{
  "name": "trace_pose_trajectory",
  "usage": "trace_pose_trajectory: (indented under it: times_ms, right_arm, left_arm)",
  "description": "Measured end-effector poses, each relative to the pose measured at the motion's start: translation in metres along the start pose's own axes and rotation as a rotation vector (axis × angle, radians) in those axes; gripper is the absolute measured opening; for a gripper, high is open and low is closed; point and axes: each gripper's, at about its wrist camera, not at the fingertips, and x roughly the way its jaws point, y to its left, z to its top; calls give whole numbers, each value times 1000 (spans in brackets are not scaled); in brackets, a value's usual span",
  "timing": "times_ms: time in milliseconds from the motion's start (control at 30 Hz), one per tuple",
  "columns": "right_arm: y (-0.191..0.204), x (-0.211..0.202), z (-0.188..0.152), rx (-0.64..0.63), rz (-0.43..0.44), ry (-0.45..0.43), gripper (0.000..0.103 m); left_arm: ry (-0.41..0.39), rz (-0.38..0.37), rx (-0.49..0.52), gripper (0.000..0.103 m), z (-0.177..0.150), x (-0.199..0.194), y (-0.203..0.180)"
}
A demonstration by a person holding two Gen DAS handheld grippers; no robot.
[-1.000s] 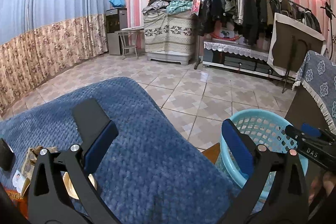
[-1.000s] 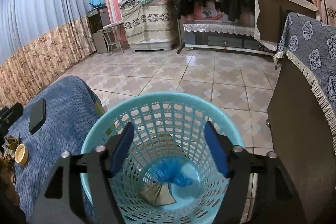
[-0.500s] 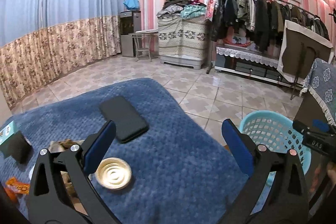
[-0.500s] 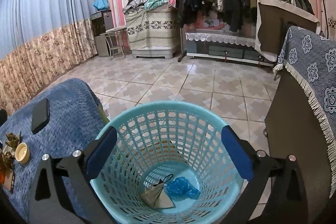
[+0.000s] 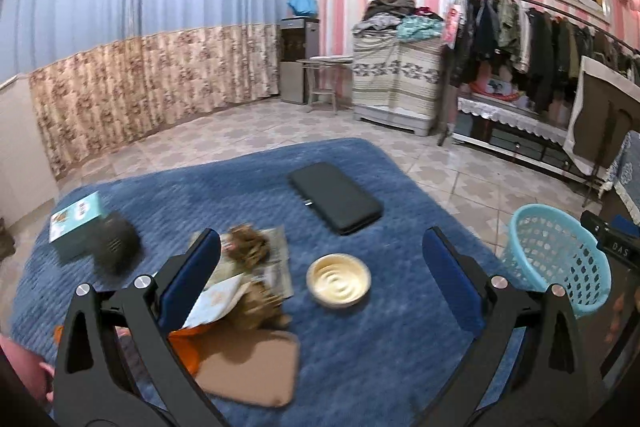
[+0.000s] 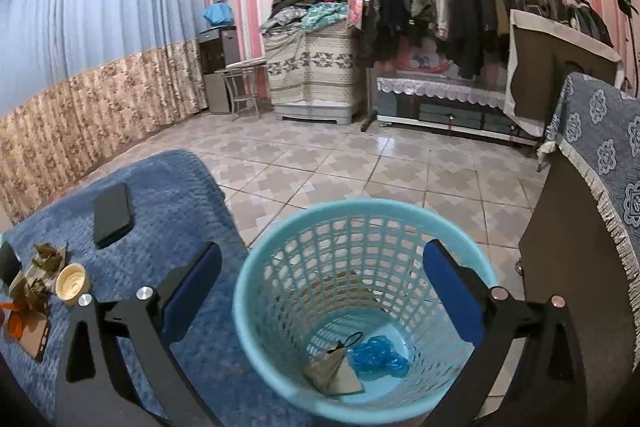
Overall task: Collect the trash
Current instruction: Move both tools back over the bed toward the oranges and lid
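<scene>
Between picks, judging by the layout: two pieces binned, more trash waiting.

Left hand-held gripper (image 5: pixel 320 287): jaws wide open, empty, hovering over the trash pile (image 5: pixel 240 291) on the blue-covered counter (image 5: pixel 360 367). Pile near the left finger: crumpled brown wrappers, paper scraps, something orange, a flat tan card (image 5: pixel 256 371) at the near edge. Blurred, so no finer detail.
Just beyond, between the fingers: small cream dish (image 5: pixel 338 279), looks empty, apart from the pile.
Further out: black phone (image 5: pixel 334 197), a small teal box (image 5: pixel 78 223) with a dark object (image 5: pixel 114 247) against it. Probably not trash; leave alone.

Right hand-held gripper (image 6: pixel 320 291): also wide open, empty, poised above the light-blue basket (image 6: pixel 280 251) on the floor beside the counter.
In the basket: a crumpled blue bag (image 6: pixel 378 355) and a tan wrapper (image 6: pixel 334 373), touching, on the bottom. Otherwise empty.

Next move, likely: lower left gripper onto a wrapper, close, carry right to the basket. Loose scraps may scatter; single firm pinch needed.
</scene>
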Motion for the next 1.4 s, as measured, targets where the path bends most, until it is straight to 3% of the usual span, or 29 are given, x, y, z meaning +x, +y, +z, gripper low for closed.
trace_pose_trajectory:
  times_ms: [167,567,767,1033,1200,1267,1400]
  right_arm:
    - [22,-7,-12,-69,38,25,98]
    - [61,-35,-27,-140,105,-27,98]
    - [67,-42,-41,-107,156,-36,99]
    - [76,-36,-40,-81,188,15,99]
    - [110,-37,-47,-153,222,23,99]
    - [122,-36,-52,-169,244,35,99]
    - [140,-31,-62,-192,222,73,99]
  left_arm:
    - [9,48,-44,98,-6,-15,35]
    - [7,135,-78,98,-36,-51,103]
    - [2,183,-71,98,-52,-64,123]
    - [2,225,-96,98,-69,-79,158]
    - [108,203,-166,97,-81,-64,192]
    - [115,223,-191,98,-84,-60,205]
    - [142,228,-159,97,-88,-50,213]
